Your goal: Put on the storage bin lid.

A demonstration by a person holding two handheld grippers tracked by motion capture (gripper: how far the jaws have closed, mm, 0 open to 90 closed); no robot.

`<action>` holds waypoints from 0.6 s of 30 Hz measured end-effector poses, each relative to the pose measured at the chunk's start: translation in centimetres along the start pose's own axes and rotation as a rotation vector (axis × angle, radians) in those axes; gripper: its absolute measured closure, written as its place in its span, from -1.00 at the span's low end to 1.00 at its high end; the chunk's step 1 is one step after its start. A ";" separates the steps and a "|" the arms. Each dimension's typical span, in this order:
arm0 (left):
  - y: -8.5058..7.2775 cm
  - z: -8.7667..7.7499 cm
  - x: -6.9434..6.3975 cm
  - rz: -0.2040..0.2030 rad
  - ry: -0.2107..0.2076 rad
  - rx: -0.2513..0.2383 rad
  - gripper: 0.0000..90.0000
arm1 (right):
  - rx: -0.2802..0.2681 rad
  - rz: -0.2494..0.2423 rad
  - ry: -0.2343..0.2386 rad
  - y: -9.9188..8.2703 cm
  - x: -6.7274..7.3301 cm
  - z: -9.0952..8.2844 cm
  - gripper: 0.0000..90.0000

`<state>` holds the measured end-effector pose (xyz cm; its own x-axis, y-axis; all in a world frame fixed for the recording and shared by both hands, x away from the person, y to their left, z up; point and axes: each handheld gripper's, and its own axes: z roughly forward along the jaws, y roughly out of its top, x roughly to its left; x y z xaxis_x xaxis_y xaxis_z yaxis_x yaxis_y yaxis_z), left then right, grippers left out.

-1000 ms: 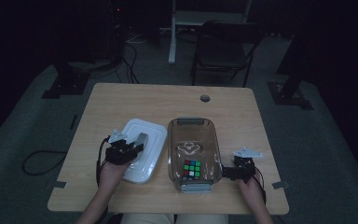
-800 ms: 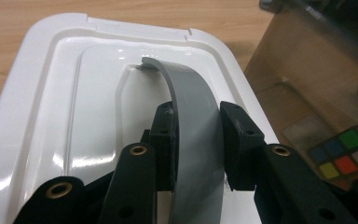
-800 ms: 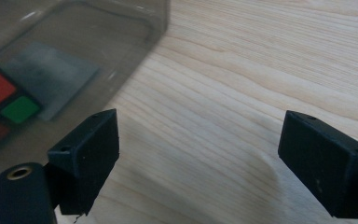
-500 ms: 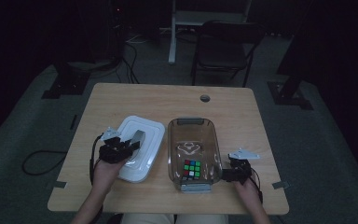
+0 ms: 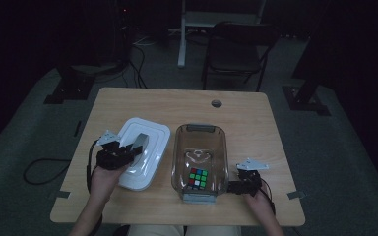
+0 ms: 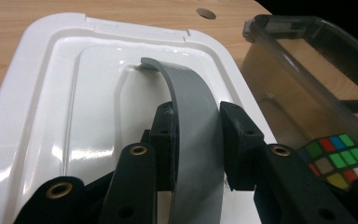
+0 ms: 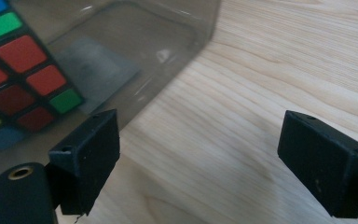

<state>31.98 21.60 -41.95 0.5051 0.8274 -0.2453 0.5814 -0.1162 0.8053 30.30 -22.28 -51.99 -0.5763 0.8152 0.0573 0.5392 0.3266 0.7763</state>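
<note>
At the left of the high view my left gripper [image 5: 128, 153] sits over the white lid [image 5: 150, 135], which lies flat on the table [image 5: 256, 118] just left of the clear box [image 5: 199, 129]. From up there the lid is a smooth rounded rectangle with a grey strip in its middle. My left gripper view tells more: the strip is a flat grey handle [image 6: 193, 116] that arches up from a shallow hollow in the glossy white plastic, and my left fingers [image 6: 165, 135] are clamped on it, one black pad on each side of the band. The lid's raised rim and stepped border catch the light there, and the box's dark rim stands at the upper right of that frame.

In the middle of the high view the box is an open, see-through tub with rounded corners and grey latches at both short ends. A puzzle cube [image 5: 198, 178] with green, red and white squares lies on its floor toward the lower end.

At the lower right of the high view my right gripper [image 5: 231, 187] lies low beside the box's near corner. My right gripper view shows its fingers [image 7: 91, 154] wide apart with bare pale wood grain between them; the left one is close against the box's clear wall, and whether it touches I cannot tell. The cube's red, green and blue squares show through that wall.
</note>
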 end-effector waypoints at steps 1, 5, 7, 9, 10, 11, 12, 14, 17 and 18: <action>0.1 -0.1 0.1 -0.007 -0.006 -0.001 0.55 | -0.001 -0.001 0.010 0.0 0.2 0.0 -0.72; 0.3 -0.6 0.3 -0.003 -0.001 -0.001 0.55 | -0.001 -0.016 0.026 0.2 0.9 0.2 -0.72; 0.5 -0.9 0.4 -0.010 0.003 -0.013 0.55 | -0.002 -0.025 0.032 0.2 1.3 0.3 -0.72; 0.8 -1.1 0.5 -0.012 0.006 -0.022 0.55 | -0.001 -0.032 0.036 0.4 1.6 0.5 -0.72; 1.0 -1.2 0.4 -0.008 0.007 -0.022 0.55 | 0.000 -0.036 0.037 0.4 1.8 0.5 -0.72; 1.1 -1.4 0.4 -0.004 0.007 -0.026 0.55 | 0.001 -0.038 0.041 0.5 1.9 0.6 -0.72; 1.3 -1.5 0.3 0.005 0.006 -0.027 0.55 | 0.001 -0.042 0.046 0.6 2.1 0.7 -0.72; 1.6 -1.8 0.1 0.010 -0.002 -0.035 0.55 | 0.001 -0.048 0.057 0.7 2.4 1.0 -0.72; 2.0 -2.2 -0.1 0.020 -0.008 -0.042 0.55 | 0.004 -0.057 0.072 0.7 3.0 1.2 -0.72; 2.2 -2.3 -0.1 0.017 -0.014 -0.049 0.55 | 0.006 -0.060 0.071 0.7 3.1 1.3 -0.72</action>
<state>31.73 22.54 -38.92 0.5236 0.8178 -0.2390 0.5411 -0.1025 0.8347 29.64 -18.89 -52.08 -0.6499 0.7580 0.0555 0.5060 0.3770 0.7757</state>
